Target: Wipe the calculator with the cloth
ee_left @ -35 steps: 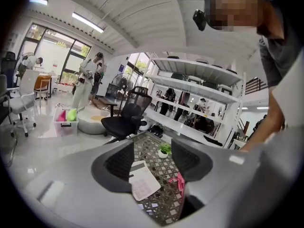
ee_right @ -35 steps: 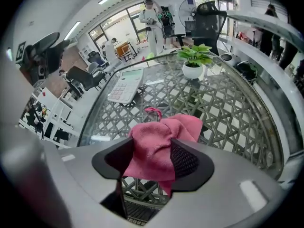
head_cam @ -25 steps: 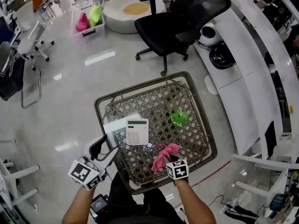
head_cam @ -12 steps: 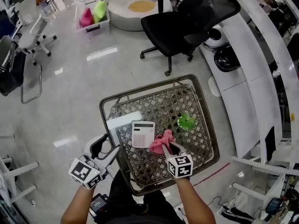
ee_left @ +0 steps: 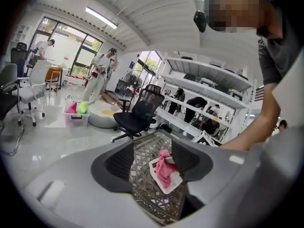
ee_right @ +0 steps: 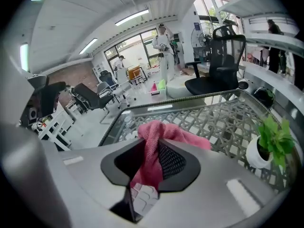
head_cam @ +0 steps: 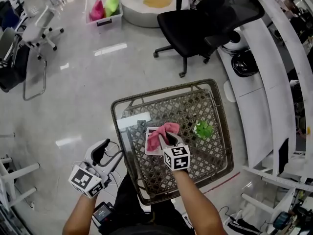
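Note:
The white calculator (head_cam: 150,146) lies on the wicker table (head_cam: 210,155), left of its middle, mostly covered by the pink cloth (head_cam: 160,132). My right gripper (head_cam: 165,137) is shut on the cloth and holds it down on the calculator. In the right gripper view the cloth (ee_right: 151,151) is bunched between the jaws, with calculator keys (ee_right: 142,197) below them. My left gripper (head_cam: 110,153) hangs off the table's left edge, open and holding nothing. From the left gripper view, cloth (ee_left: 164,168) and calculator (ee_left: 172,186) show between its spread jaws.
A small green plant (head_cam: 203,129) in a white pot stands on the table right of the cloth. A white sheet (head_cam: 133,121) lies by the table's left rim. A black office chair (head_cam: 205,23) stands beyond the table, a curved white counter (head_cam: 274,82) to the right.
My right gripper has carried the pink cloth from the table's near side up and left onto the calculator. The left gripper has shifted a little beside the table edge.

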`<state>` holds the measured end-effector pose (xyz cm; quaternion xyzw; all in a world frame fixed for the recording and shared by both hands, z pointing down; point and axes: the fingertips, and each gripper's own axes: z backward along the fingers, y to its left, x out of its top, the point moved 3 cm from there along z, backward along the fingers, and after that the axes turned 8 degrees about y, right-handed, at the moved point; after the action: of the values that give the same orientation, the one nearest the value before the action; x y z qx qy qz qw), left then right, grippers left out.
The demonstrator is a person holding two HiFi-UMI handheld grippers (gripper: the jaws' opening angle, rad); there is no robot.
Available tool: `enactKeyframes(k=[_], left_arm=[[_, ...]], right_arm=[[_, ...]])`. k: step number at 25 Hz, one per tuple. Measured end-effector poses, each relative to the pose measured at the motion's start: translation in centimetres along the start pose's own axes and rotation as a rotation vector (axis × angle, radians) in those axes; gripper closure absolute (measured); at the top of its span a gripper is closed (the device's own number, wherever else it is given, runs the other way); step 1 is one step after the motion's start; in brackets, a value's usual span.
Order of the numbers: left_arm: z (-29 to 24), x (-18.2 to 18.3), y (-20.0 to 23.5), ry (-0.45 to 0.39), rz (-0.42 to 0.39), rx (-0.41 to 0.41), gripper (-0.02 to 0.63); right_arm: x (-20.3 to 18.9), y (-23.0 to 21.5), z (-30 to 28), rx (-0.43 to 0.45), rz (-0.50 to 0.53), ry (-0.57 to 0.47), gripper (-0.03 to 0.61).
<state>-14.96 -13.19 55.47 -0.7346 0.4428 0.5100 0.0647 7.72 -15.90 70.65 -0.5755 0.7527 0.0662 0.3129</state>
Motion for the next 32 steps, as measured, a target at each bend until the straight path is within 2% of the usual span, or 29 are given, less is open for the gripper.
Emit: enactKeyframes(k=[7,17,24,32], left_arm=[[0.8,-0.8,1.4,0.003,0.026,0.013,0.344],[-0.4,-0.4,0.7,0.01,0.014,-0.016,0.344],[-1.2,-0.7,-0.3,0.026,0.007,-0.035,0.344],[-1.7,-1.2,-0.6,0.038,0.007,-0.044,0.344]], right_arm=[[-0.7,5.1,-2.7,0.081,0.146,0.047,0.494],[-8.2,9.5,-0.6,0.169,0.116,0.118,0.495],[-10.9,6.2,2.0,0.114,0.007,0.112,0.497],[-9.7,0.7,3.2,0.022,-0.065,0.079,0.497]])
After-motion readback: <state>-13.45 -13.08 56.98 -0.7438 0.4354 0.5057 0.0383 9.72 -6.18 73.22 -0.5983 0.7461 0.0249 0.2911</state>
